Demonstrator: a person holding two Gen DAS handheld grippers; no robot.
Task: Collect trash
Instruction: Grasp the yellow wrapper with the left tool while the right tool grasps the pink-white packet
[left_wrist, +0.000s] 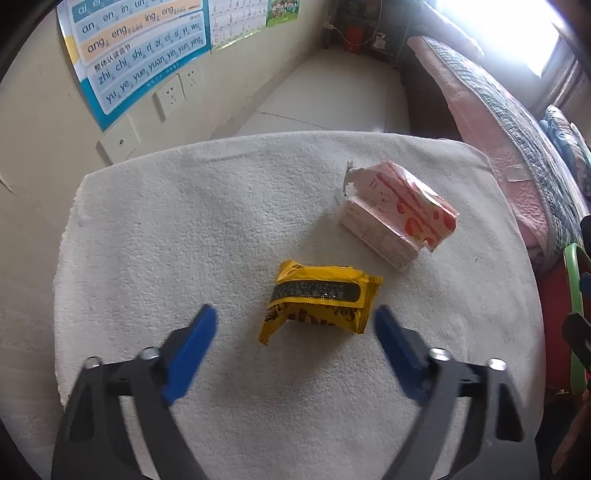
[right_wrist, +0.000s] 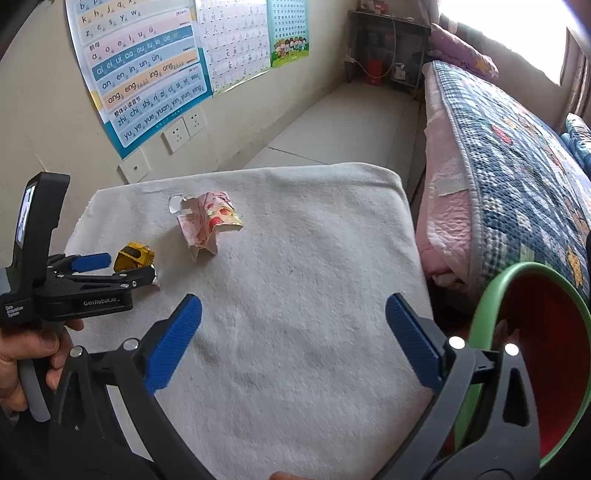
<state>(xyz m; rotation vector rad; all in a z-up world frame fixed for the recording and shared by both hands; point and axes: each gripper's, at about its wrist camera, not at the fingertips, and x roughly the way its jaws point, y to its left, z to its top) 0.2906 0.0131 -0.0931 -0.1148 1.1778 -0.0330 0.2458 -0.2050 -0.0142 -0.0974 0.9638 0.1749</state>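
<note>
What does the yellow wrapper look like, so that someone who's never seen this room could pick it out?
Find the white towel spread over the table beside the bed. Two pieces of trash lie on it; the yellow wrapper is the one nearer the open left claw. Unlike the pink strawberry-print carton farther back, it is bright yellow, crinkled and flat, with a black band.

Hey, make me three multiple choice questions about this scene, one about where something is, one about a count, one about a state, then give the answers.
1. Where does the yellow wrapper lie?
A. between the left gripper's open fingers
B. inside the bin
C. on the bed

2. How many pieces of trash lie on the white towel?
A. one
B. two
C. four

3. The right gripper is
A. shut on the pink carton
B. open, holding nothing
C. shut on the wrapper

Answers: A, a blue finger shows on each side of it; B, only wrapper and carton; B, its fingers are spread over bare towel.
</note>
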